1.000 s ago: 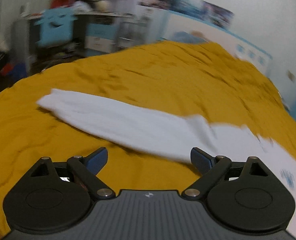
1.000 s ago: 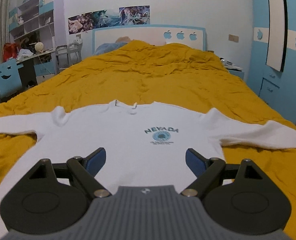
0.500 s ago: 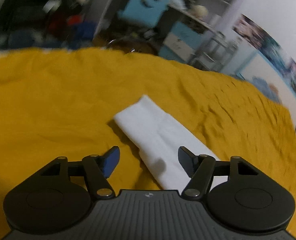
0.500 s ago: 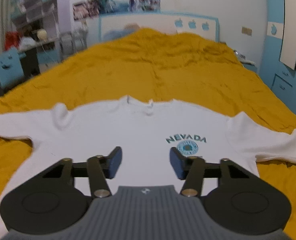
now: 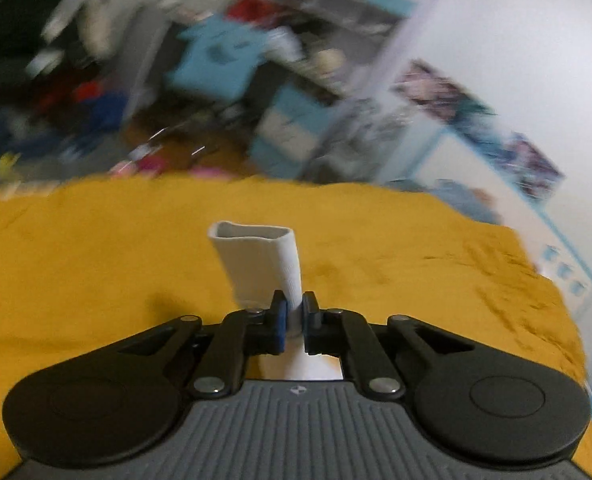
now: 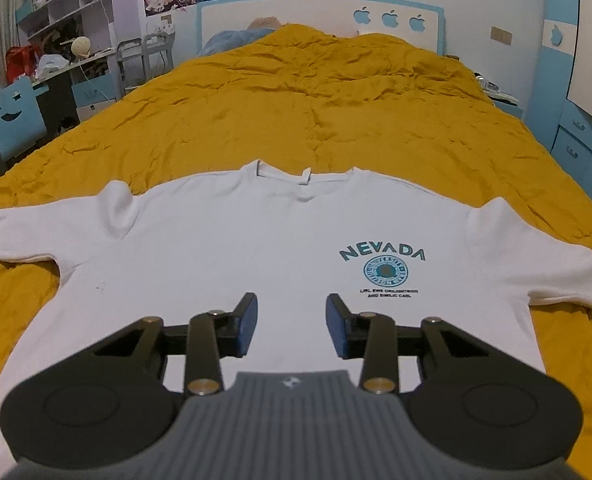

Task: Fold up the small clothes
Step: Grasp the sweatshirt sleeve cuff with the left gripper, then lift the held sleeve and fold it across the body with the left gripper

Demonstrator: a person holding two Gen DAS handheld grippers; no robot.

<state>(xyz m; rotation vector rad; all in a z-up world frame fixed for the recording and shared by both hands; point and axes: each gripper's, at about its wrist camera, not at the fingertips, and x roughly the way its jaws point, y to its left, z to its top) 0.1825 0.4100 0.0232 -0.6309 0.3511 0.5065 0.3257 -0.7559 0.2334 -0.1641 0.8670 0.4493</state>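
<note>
Left gripper: level over the bedspread, clamped on the white sleeve whose cuff points to 12 o'clock.
Right gripper: tilted down over the sweatshirt, closing, nothing between its pads.

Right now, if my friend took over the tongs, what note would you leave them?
Left tongs: shut on the sleeve cuff, lifted off the yellow bedspread.
Right tongs: jaws closing over the shirt's lower front, nothing pinched.
White sweatshirt: lies flat, front up, other sleeve spread out.
Done: nothing folded.
Left: fold both sleeves in, then the body.
</note>
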